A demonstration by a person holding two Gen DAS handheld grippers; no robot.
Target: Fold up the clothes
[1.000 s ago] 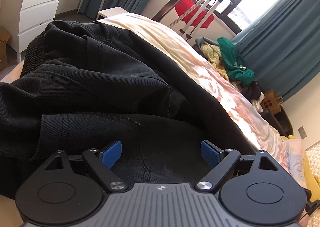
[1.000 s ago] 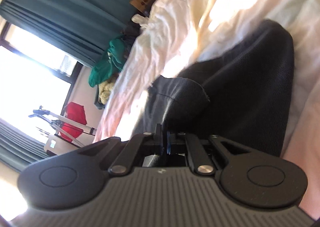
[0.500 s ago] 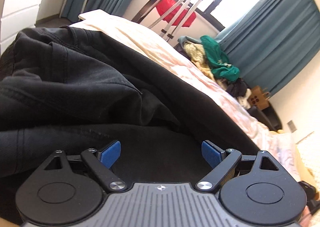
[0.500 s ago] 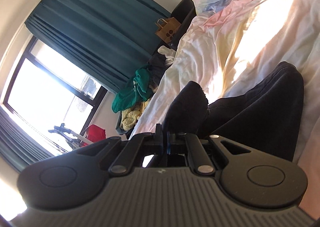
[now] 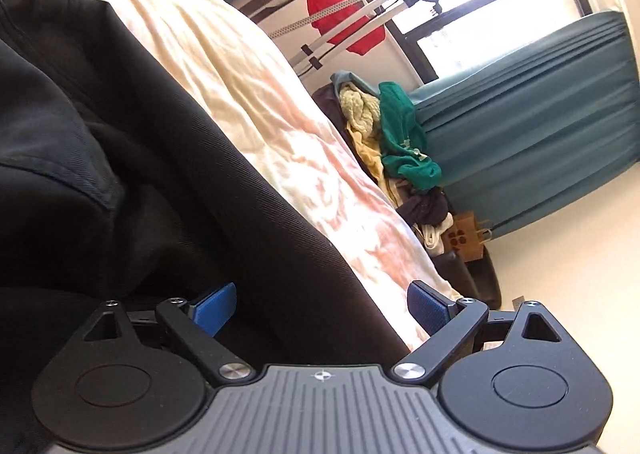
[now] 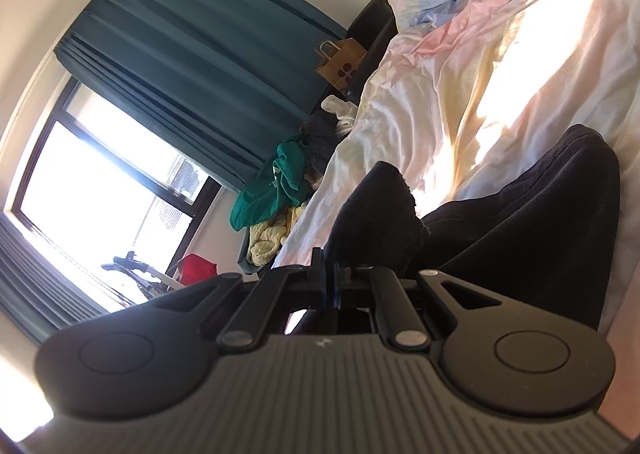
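Black garment [image 5: 168, 182], heavy twill with stitched seams, lay bunched on the bed [image 5: 256, 94], filling the left and centre of the left wrist frame. Layers overlapped there, a seamed panel at centre left sitting over deeper folds; no flat, squared shape visible.

Left hand-held gripper [image 5: 320, 304] at bottom centre of its frame, blue pads [image 5: 214, 306] set wide apart with dark cloth between them, nothing pinched.

Right hand-held gripper [image 6: 330, 280] at lower centre of its frame, fingers pressed together on a raised corner of the same black garment [image 6: 520, 222]; the pinched cloth stood up as a peak just above the jaws, the rest draped to the right over the pale bedsheet [image 6: 460, 86].

Judgement: fold somewhere mid-way. One end lifted and held, bulk rumpled, so laying flat and squaring off seemingly left to do. Whether the overlap was a made fold or plain crumple, could not tell.

Separate heap of clothes [image 5: 400, 142] beside the bed at centre right, unfolded
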